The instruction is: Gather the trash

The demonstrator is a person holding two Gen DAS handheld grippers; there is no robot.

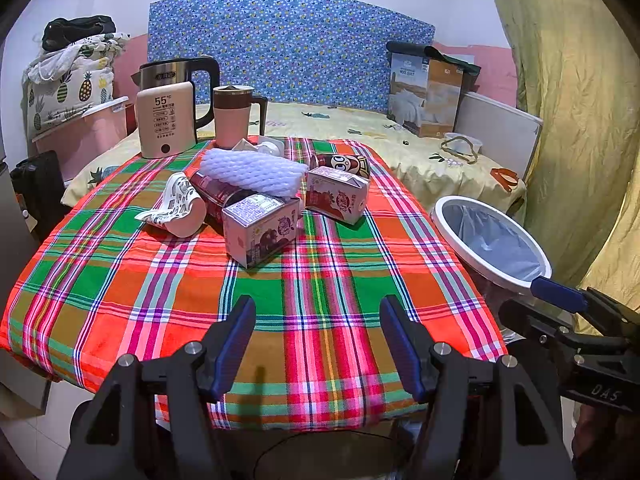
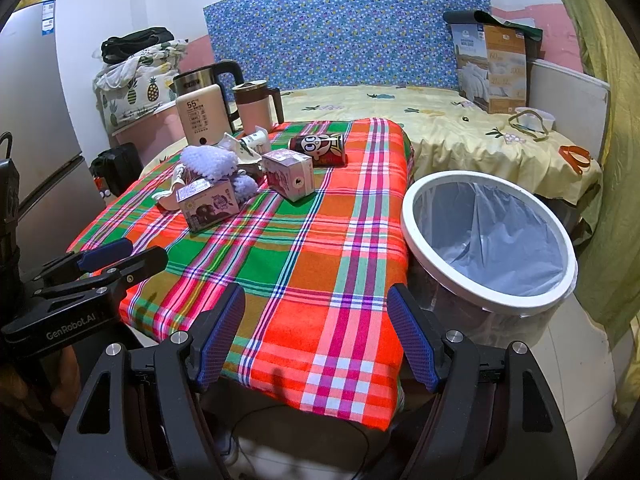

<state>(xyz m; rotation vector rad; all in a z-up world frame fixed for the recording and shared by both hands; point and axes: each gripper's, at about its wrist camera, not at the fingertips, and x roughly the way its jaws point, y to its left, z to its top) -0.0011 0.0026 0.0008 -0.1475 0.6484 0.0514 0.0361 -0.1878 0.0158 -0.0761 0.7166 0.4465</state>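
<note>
Plaid tablecloth (image 1: 320, 280) under clustered trash (image 1: 260, 200)

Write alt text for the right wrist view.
Open right tongs hover over the near edge of a plaid-covered table, holding nothing. Beside the table's right edge stands a white-rimmed bin with a liner; farther back lie two cartons, a can and foam netting.

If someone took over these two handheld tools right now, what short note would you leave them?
Left gripper: open, empty, over the near table edge.
Right gripper: open, empty, between table and bin.
Trash sits piled at the far side of the plaid tablecloth: two cartons, a cartoon can, foam net, crumpled paper cup.
Bin, lined, stands right of the table.
Done: nothing visible in the bin.
Left: everything.
</note>
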